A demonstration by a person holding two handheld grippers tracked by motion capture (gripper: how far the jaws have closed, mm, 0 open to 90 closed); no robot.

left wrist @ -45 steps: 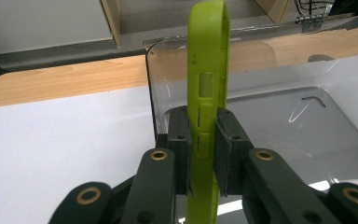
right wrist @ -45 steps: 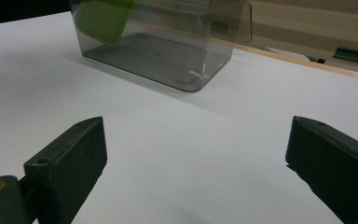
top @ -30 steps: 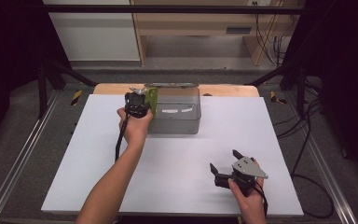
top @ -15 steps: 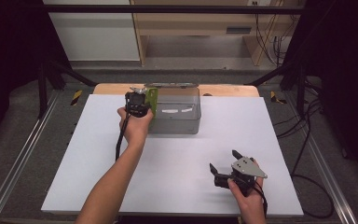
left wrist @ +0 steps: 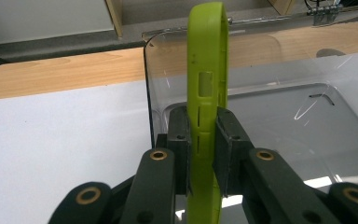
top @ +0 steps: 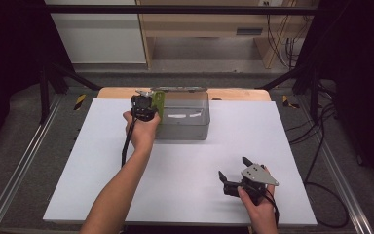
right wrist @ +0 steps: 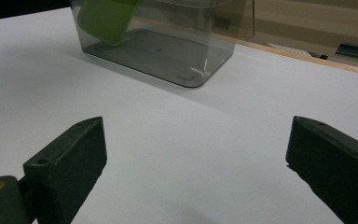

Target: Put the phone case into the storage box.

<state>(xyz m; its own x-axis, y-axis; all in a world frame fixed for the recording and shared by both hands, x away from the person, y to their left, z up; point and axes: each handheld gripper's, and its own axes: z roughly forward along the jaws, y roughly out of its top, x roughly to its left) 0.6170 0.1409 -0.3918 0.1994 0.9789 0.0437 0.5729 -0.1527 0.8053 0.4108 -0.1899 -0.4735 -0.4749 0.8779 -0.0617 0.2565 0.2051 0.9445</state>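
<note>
A lime-green phone case [left wrist: 208, 84] stands on edge between the jaws of my left gripper [left wrist: 200, 144], which is shut on it. In the high view the left gripper [top: 146, 105] holds the case [top: 158, 103] at the left end of a clear grey plastic bin [top: 185, 127], over its rim. The right gripper view shows the green case [right wrist: 107, 18] lying partly inside the bin [right wrist: 168, 51]. My right gripper [top: 233, 175] rests near the table's front right with its jaws wide apart and nothing between them, far from the bin.
The bin sits at the back middle of a white table top [top: 102, 161], in front of a wooden strip [top: 233, 93]. Cables [top: 321, 146] trail off the right side. A metal rail [top: 24, 161] runs along the left.
</note>
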